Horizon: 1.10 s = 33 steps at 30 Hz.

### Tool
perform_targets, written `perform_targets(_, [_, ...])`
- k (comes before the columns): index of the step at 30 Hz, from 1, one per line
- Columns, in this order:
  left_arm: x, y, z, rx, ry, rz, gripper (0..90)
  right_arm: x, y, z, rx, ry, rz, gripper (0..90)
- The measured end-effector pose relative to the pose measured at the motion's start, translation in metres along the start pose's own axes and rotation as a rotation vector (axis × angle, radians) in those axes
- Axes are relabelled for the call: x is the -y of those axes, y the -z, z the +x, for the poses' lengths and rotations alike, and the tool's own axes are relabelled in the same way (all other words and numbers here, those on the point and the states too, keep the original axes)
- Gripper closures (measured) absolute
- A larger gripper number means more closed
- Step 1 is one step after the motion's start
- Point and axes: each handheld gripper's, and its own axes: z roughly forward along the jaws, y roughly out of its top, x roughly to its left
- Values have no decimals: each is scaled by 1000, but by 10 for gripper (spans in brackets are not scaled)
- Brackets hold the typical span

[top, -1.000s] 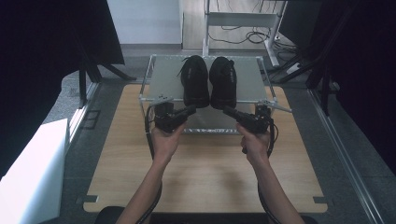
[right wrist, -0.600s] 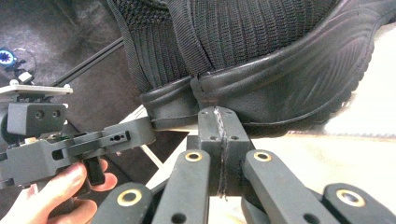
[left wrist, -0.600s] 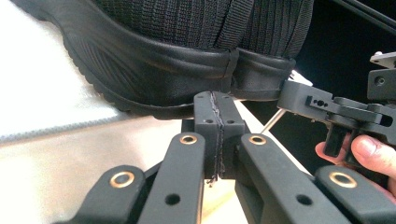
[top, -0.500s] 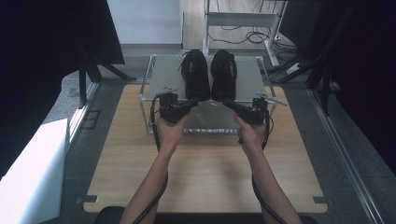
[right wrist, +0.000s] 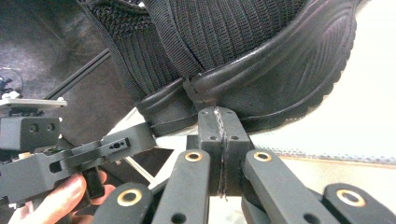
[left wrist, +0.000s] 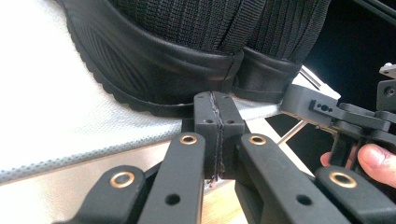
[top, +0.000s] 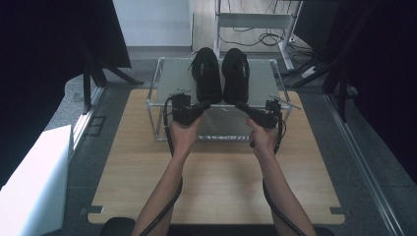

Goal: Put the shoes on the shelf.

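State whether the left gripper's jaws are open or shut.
Shut. In the left gripper view, the left gripper has its jaws pressed together with nothing between, just short of the black shoe.

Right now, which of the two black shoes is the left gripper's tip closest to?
The left shoe: the shut left gripper points at its heel, the right gripper at the other's.

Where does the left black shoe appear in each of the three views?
High view: left shoe at top centre, on the grey shelf.
Left gripper view: its heel across the top, above the shut fingers.
Right gripper view: heel left of centre.
Shared landmark: the right shoe beside it.
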Motion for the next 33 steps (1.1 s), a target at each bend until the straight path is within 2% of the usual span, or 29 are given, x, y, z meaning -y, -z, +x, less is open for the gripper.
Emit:
perform_targets(3, [1,2,-1,20,-2,-11,829,1,2,1,-1,-14,10,899])
perform_targets(5, [4,5,-4,41,-6,-14,812,2,3,-1,-9,-6,15,864])
perform_targets(6, [7,6,-6,53,-13,-16,758,5,5,-1,-16,-2,31,813])
perform_targets(9, [12,7,-9,52,-32,-6,701,8,7,-1,-24,5,40,764])
perform_targets(11, [16,7,-11,41,-61,10,631,11,9,-1,-24,26,50,696])
perform_targets(12, [18,7,-13,30,-79,25,567,13,11,0,-27,30,53,634])
perform_targets(13, [18,7,-13,30,-79,25,534,13,11,0,-27,30,53,634])
perform_targets(14, [21,9,-13,28,-93,37,502,14,14,-1,-17,54,61,575])
perform_targets(18, [24,13,-12,17,-109,43,370,15,19,-1,-15,89,81,519])
perform_targets(19, [25,14,-11,9,-114,42,370,16,20,-1,-13,106,89,500])
perform_targets(20, [28,19,-10,-11,-117,46,288,17,24,0,-4,136,97,471])
perform_targets(22, [30,21,-9,-19,-121,51,266,17,26,0,-6,139,103,455])
perform_targets(24, [33,24,-8,-41,-141,68,219,18,28,0,2,167,106,420])
perform_targets(26, [36,29,-6,-68,-164,82,174,19,33,0,14,175,112,375])
perform_targets(28, [37,32,-6,-76,-166,79,148,19,36,-1,23,194,116,352])
perform_targets(33, [43,41,-6,-101,-193,73,130,21,43,-1,44,218,132,287])
